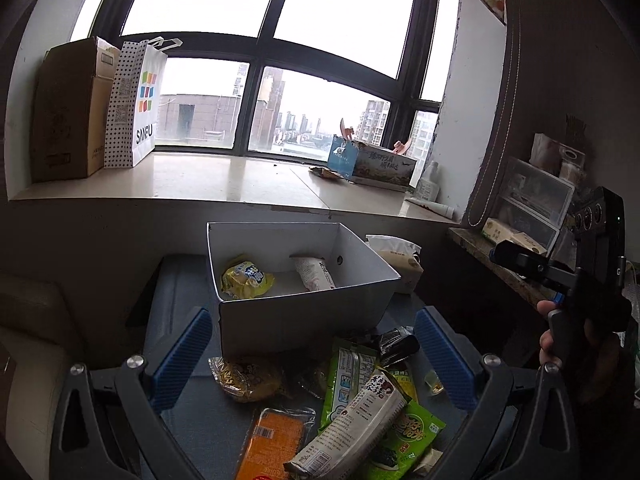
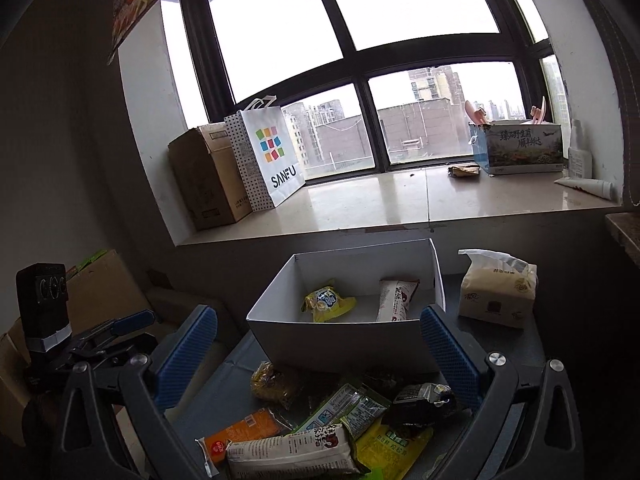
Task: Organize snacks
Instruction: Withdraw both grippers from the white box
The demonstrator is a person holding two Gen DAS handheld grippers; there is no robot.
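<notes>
Wide windowsill (image 2: 360, 200), pale and glossy, below a dark-framed window (image 2: 356, 64). At its left end a brown cardboard box (image 2: 204, 176) stands touching a white paper bag (image 2: 272, 152) with coloured squares and dotted sides. Toward the right end, a printed open carton (image 2: 520, 146); a crumpled wrapper (image 2: 464, 171) lies just beside it. A white tube (image 2: 586, 187) lies far right. Tissue pack (image 2: 496, 292) upright on the grey surface (image 2: 236, 364).

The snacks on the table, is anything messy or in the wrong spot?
Yes. Only two snacks, a yellow packet and a white tube pack, lie inside the white box. The rest sit jumbled in front of it, overlapping, like the long white pack lying across the green packets.
</notes>
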